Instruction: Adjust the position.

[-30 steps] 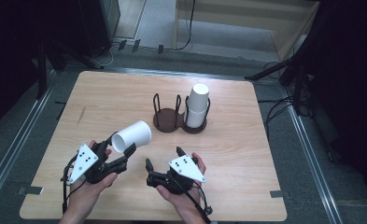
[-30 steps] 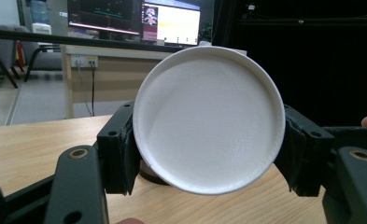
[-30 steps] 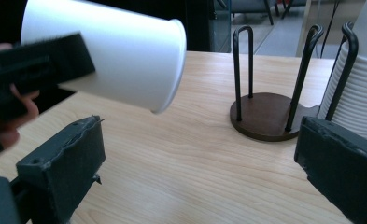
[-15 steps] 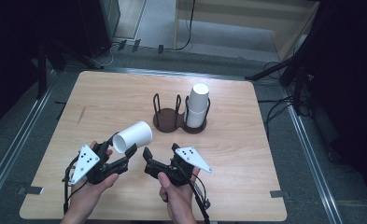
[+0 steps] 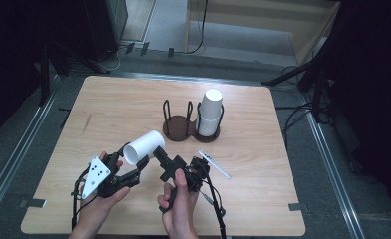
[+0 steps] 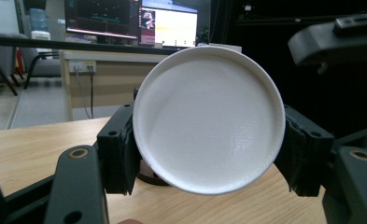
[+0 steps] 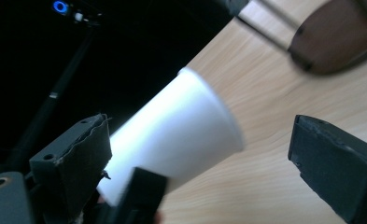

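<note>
A white paper cup [image 5: 143, 145] lies tilted above the table, base toward my left gripper [image 5: 131, 162], which is shut on its base end. In the left gripper view the round base [image 6: 209, 119] sits between both pads [image 6: 120, 149]. My right gripper [image 5: 164, 164], rolled on its side, is at the cup's right. Its jaws have just been closing. In the right gripper view the cup [image 7: 181, 126] lies between them, with a gap to the right pad [image 7: 330, 163], so the right gripper [image 7: 204, 156] is open.
A dark two-seat cup holder [image 5: 179, 127] stands mid-table, its left seat bare. A stack of white cups [image 5: 210, 117] stands in its right seat. The wooden table [image 5: 108, 104] has dark floor and metal rails around it.
The right gripper has rolled over and shifted left up to the cup, its jaws narrowing around it. The left gripper and the cup have stayed put.
</note>
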The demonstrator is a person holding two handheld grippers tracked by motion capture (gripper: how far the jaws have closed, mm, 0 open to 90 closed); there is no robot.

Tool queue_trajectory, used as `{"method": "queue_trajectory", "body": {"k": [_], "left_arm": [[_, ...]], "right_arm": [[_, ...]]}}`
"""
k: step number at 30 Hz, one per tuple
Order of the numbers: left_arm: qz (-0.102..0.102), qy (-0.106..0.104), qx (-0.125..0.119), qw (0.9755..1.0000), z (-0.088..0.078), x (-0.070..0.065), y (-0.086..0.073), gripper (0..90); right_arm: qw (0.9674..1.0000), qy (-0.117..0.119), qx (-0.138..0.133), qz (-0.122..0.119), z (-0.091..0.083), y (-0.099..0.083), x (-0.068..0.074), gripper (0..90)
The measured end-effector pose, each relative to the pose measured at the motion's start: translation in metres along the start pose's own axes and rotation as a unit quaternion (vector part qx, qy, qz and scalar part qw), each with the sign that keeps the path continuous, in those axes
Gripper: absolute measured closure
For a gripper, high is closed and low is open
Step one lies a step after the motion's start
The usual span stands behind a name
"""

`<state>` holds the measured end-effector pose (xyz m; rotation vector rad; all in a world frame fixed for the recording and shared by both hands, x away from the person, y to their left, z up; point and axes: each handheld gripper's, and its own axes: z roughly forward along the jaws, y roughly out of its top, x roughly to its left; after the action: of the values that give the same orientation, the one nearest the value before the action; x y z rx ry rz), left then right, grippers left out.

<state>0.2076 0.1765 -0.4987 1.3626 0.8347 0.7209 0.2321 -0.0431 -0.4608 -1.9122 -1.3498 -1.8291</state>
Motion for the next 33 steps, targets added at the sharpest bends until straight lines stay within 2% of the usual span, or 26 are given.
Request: {"method": "queue_trajectory", "body": {"k": [2, 5, 6, 7, 8, 9, 13, 14, 15, 17, 18, 19, 20, 21, 22, 23, 28, 32, 33], "left_arm": [[0.004, 0.001, -0.002, 1.0000, 0.000, -0.001, -0.001, 33.1], [0.005, 0.000, -0.003, 1.0000, 0.001, -0.002, -0.001, 33.1], [0.008, -0.001, -0.002, 1.0000, 0.001, -0.003, -0.001, 33.1], [0.008, -0.001, -0.002, 1.0000, 0.001, -0.003, -0.001, 33.1], [0.009, -0.002, -0.003, 1.0000, 0.001, -0.004, -0.002, 33.1], [0.009, -0.002, -0.004, 0.9999, 0.001, -0.004, -0.002, 33.1], [0.015, -0.004, -0.006, 0.9999, 0.001, -0.006, -0.002, 33.1], [0.015, -0.004, -0.006, 0.9999, 0.001, -0.006, -0.002, 33.0], [0.015, -0.004, -0.006, 0.9999, 0.001, -0.006, -0.002, 33.0], [0.017, -0.005, -0.006, 0.9998, 0.001, -0.007, -0.002, 33.0], [0.018, -0.005, -0.006, 0.9998, 0.001, -0.007, -0.002, 33.1], [0.018, -0.005, -0.007, 0.9998, 0.002, -0.007, -0.002, 33.1], [0.018, -0.006, -0.008, 0.9998, 0.002, -0.008, -0.002, 33.0], [0.018, -0.006, -0.008, 0.9998, 0.002, -0.008, -0.002, 33.1], [0.019, -0.007, -0.010, 0.9997, 0.001, -0.009, -0.002, 33.1], [0.020, -0.008, -0.011, 0.9997, 0.001, -0.009, -0.002, 33.0], [0.021, -0.010, -0.009, 0.9997, 0.001, -0.010, -0.002, 33.1], [0.020, -0.011, -0.008, 0.9997, 0.001, -0.010, -0.002, 33.1], [0.021, -0.012, -0.008, 0.9997, 0.001, -0.011, -0.002, 33.1]], "right_arm": [[0.9991, 0.008, 0.012, 0.039, 0.003, -0.001, 0.000, 5.9], [0.9971, 0.009, 0.019, 0.073, 0.006, -0.002, 0.001, 5.9], [0.9954, 0.010, 0.024, 0.092, 0.007, -0.002, 0.002, 5.9], [0.9954, 0.010, 0.024, 0.092, 0.007, -0.002, 0.002, 5.9], [0.9927, 0.006, 0.028, 0.117, 0.009, -0.003, 0.002, 5.7], [0.9910, 0.008, 0.031, 0.130, 0.010, -0.003, 0.002, 5.7], [0.9843, 0.018, 0.041, 0.171, 0.016, -0.004, 0.000, 5.4], [0.9815, 0.021, 0.045, 0.185, 0.018, -0.003, -0.002, 5.5], [0.9815, 0.021, 0.045, 0.185, 0.018, -0.003, -0.002, 5.5], [0.9722, 0.041, 0.056, 0.224, 0.024, -0.003, -0.007, 5.8], [0.9703, 0.041, 0.058, 0.231, 0.027, -0.003, -0.009, 5.7], [0.9703, 0.041, 0.058, 0.231, 0.027, -0.003, -0.009, 5.7], [0.9675, 0.041, 0.061, 0.242, 0.030, -0.002, -0.011, 5.7], [0.9675, 0.041, 0.061, 0.242, 0.030, -0.002, -0.011, 5.7], [0.9647, 0.044, 0.062, 0.252, 0.033, -0.001, -0.012, 5.7], [0.9636, 0.044, 0.062, 0.256, 0.033, 0.000, -0.013, 5.8], [0.9585, 0.043, 0.070, 0.273, 0.040, 0.002, -0.017, 6.0], [0.9578, 0.039, 0.074, 0.275, 0.044, 0.002, -0.020, 6.7], [0.9554, 0.038, 0.080, 0.282, 0.047, 0.002, -0.020, 6.8]]}}
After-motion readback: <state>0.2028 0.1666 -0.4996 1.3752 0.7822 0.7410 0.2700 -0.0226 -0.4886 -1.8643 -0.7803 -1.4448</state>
